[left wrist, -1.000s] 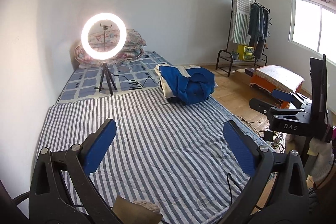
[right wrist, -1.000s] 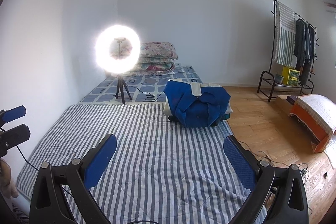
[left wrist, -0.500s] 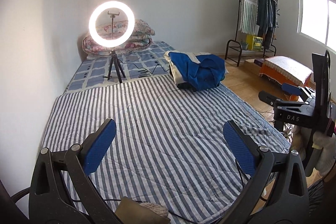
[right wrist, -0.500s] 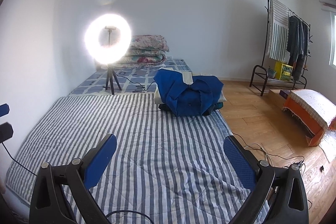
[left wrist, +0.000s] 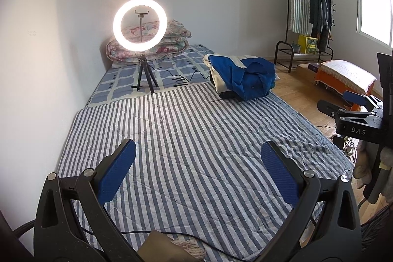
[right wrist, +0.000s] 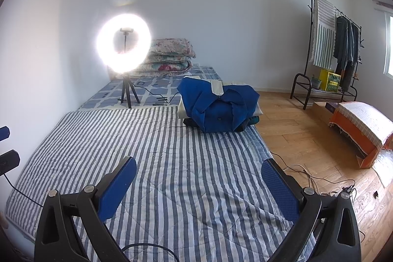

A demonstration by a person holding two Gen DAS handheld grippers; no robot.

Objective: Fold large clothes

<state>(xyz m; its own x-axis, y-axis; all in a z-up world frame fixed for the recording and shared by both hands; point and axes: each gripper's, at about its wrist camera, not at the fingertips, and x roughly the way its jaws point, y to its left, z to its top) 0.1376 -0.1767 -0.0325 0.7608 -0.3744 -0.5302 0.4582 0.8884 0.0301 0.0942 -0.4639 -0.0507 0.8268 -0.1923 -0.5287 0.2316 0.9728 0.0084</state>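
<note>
A pile of clothes lies at the far right corner of the striped mattress (left wrist: 191, 134) (right wrist: 176, 163), topped by a crumpled blue garment (left wrist: 248, 80) (right wrist: 216, 109) over cream and dark pieces. My left gripper (left wrist: 197, 163) hangs open above the near part of the mattress, nothing between its blue pads. My right gripper (right wrist: 199, 178) is open too, over the mattress's near right side, well short of the pile. In the left wrist view the right gripper (left wrist: 343, 104) shows at the right edge. The left gripper's fingertips (right wrist: 5, 139) peek in at the left edge of the right wrist view.
A lit ring light on a tripod (left wrist: 140, 23) (right wrist: 123, 43) stands on the checked bedding behind the mattress, its cable trailing toward the pile. Folded floral quilts (left wrist: 157, 41) lie by the wall. A clothes rack (right wrist: 329, 46), an orange covered box (right wrist: 363, 124) and floor cables (right wrist: 319, 183) sit right.
Both views have shifted: the pile and ring light now sit further right in each frame, and the mattress fills more of the foreground. Both grippers stayed open.
</note>
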